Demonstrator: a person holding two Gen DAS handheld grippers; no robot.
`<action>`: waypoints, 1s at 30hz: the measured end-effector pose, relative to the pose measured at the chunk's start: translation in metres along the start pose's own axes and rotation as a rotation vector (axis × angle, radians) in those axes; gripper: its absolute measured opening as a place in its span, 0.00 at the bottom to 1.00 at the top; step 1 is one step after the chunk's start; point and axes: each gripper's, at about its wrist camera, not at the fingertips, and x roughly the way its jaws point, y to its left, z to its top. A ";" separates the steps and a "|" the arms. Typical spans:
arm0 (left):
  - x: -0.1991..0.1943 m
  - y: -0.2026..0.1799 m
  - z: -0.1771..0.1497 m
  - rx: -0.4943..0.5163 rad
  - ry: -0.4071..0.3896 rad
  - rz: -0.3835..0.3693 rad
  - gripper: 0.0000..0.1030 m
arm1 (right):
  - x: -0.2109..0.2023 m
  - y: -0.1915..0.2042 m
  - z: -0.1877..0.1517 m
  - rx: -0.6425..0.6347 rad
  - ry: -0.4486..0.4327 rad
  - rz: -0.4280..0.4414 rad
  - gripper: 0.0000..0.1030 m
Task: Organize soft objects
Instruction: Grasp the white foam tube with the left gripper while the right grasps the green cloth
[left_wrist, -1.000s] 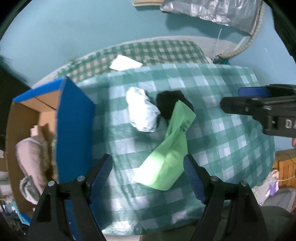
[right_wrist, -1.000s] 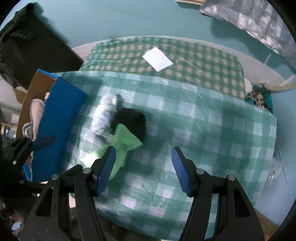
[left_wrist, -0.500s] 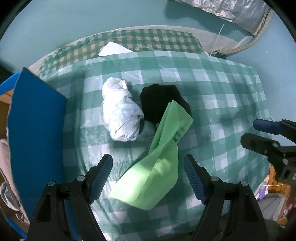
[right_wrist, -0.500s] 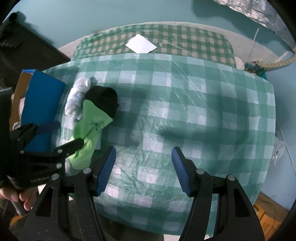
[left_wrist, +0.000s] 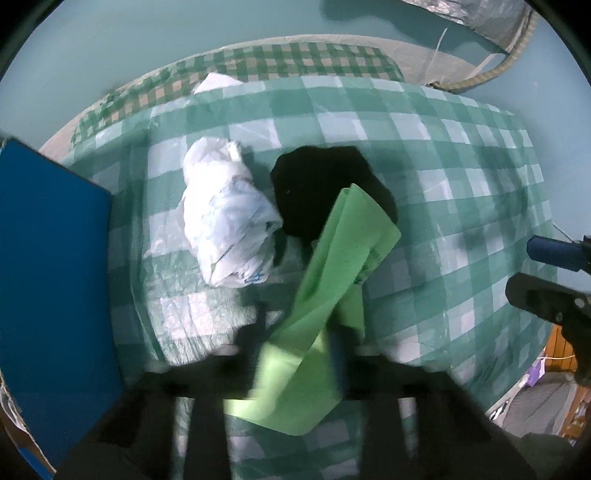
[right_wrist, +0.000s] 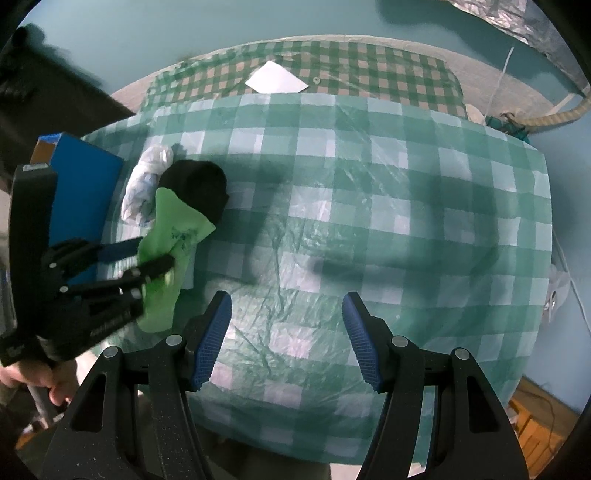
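Observation:
A light green cloth (left_wrist: 332, 273) lies on the checked table cover, its far end draped over a black soft item (left_wrist: 314, 192). Beside them on the left is a crumpled white plastic bag (left_wrist: 225, 221). My left gripper (left_wrist: 299, 339) points straight down, blurred, its jaws closing on the near part of the green cloth. The right wrist view shows the same pinch: left gripper (right_wrist: 155, 258), green cloth (right_wrist: 177, 225), black item (right_wrist: 199, 184), white bag (right_wrist: 147, 173). My right gripper (right_wrist: 286, 332) hovers open over bare table cover, holding nothing.
A blue cardboard box (left_wrist: 55, 277) stands at the table's left edge, close to the bag. A white paper sheet (right_wrist: 277, 77) lies on the far checked cloth. A hand (right_wrist: 22, 376) holds the left gripper. The right gripper (left_wrist: 532, 271) shows at the right edge of the left wrist view.
My left gripper sank toward the green cloth and its wide jaws came together on it. The right gripper drifted over the table middle and stayed open.

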 end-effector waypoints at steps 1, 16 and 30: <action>0.001 0.002 0.000 -0.006 0.007 -0.005 0.09 | 0.001 0.002 0.000 -0.004 0.003 0.002 0.62; -0.041 0.028 -0.031 -0.075 -0.088 -0.038 0.04 | 0.030 0.055 -0.002 -0.126 0.045 0.031 0.62; -0.075 0.061 -0.079 -0.178 -0.125 -0.022 0.04 | 0.058 0.092 0.015 -0.161 0.037 0.033 0.62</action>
